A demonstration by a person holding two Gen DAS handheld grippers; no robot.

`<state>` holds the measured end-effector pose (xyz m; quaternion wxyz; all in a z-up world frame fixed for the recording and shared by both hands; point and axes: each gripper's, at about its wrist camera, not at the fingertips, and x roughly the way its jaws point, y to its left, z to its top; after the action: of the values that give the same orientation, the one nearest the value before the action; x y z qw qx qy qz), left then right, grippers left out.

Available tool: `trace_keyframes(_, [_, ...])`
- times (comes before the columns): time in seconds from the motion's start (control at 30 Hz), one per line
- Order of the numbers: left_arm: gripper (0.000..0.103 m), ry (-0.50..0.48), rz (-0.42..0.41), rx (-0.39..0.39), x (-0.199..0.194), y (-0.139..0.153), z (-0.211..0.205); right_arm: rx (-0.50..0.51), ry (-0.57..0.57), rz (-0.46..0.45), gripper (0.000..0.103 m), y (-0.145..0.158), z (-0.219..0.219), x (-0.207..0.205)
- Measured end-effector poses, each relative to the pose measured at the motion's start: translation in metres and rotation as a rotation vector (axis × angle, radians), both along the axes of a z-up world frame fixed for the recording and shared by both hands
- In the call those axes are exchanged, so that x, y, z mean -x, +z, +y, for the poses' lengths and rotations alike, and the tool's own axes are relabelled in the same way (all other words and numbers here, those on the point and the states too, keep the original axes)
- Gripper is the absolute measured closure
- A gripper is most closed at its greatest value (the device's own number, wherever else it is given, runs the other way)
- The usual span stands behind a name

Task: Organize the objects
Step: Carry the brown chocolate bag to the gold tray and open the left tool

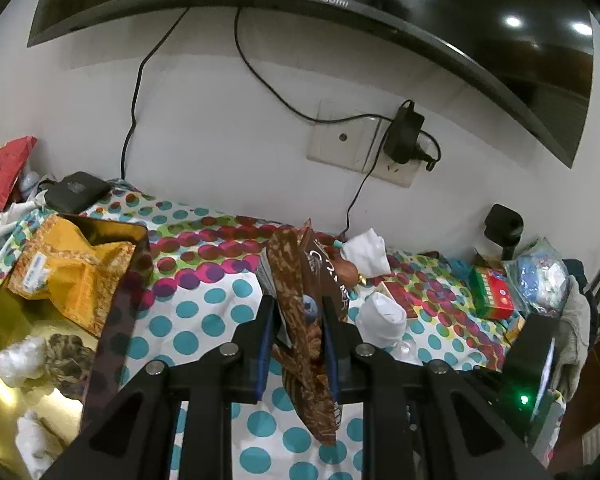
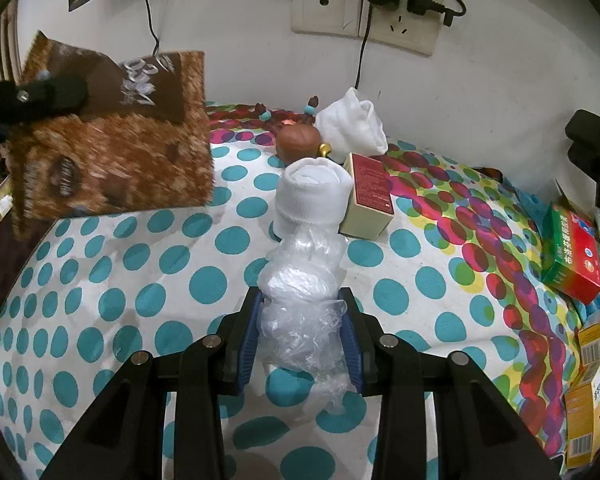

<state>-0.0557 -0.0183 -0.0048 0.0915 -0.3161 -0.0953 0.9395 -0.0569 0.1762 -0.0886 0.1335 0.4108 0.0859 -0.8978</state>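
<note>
- Our left tool (image 1: pixel 297 316) is clamped on the edge of a brown snack packet (image 1: pixel 300 320), which hangs clear of the polka-dot surface (image 1: pixel 204 320) with its lower end drooping below the blue pads.
- In the right wrist view the same packet (image 2: pixel 112 152) shows broad and lifted at the left, well apart from the other clutter.
- Our right tool (image 2: pixel 304 328) is closed on a crumpled clear plastic bag (image 2: pixel 300 312), which appears to rest on the surface just in front of a rolled white sock (image 2: pixel 312 196).
- The gold tray (image 1: pixel 112 320) sits to the left and already holds yellow packets (image 1: pixel 76 276) and wrapped bits, so we judge the brown packet belongs there.
- To do this well, we should carry the packet high enough that its hanging end passes over the tray's dark wall, then lower it flat before loosening the grip.
- The grip is on a thin edge, so we should move smoothly; a jerk could let the packet slip or swing.
- We should hold the right tool steady meanwhile, so the bag does not drag the sock or the small red-faced box (image 2: pixel 370 196) beside it.
</note>
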Motion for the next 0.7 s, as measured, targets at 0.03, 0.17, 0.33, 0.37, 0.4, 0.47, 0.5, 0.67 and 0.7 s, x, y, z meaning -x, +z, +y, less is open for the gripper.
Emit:
trace_keyframes(0.03, [0.081,0.006,0.009,0.009,-0.003,0.003,-0.002,0.001,-0.001,-0.003,0.068,0.0,0.0,0.001])
trace_keyframes(0.17, [0.082,0.01,0.021,0.024,-0.01,0.01,-0.008,0.008,-0.005,-0.014,0.068,0.001,0.002,0.002])
trace_keyframes(0.33, [0.082,0.028,0.029,0.038,-0.018,0.019,-0.022,0.001,-0.004,-0.014,0.068,0.001,0.001,0.001])
trace_keyframes(0.37, [0.082,0.034,0.03,0.044,-0.02,0.022,-0.026,-0.001,-0.004,-0.014,0.068,0.0,0.001,0.001])
trace_keyframes(0.4, [0.082,0.04,0.03,0.043,-0.021,0.024,-0.03,-0.002,-0.004,-0.015,0.068,0.0,0.001,0.001])
trace_keyframes(0.47, [0.082,0.052,0.029,0.038,-0.024,0.03,-0.04,-0.002,-0.004,-0.019,0.068,0.0,0.001,0.002])
trace_keyframes(0.5, [0.082,0.059,0.032,0.039,-0.026,0.033,-0.044,-0.001,-0.004,-0.021,0.068,-0.001,0.002,0.002])
trace_keyframes(0.67, [0.082,0.097,0.066,0.072,-0.034,0.053,-0.067,0.004,-0.006,-0.032,0.068,-0.002,0.004,0.003])
trace_keyframes(0.7, [0.082,0.109,0.074,0.07,-0.035,0.059,-0.074,0.004,-0.006,-0.033,0.068,-0.002,0.004,0.004])
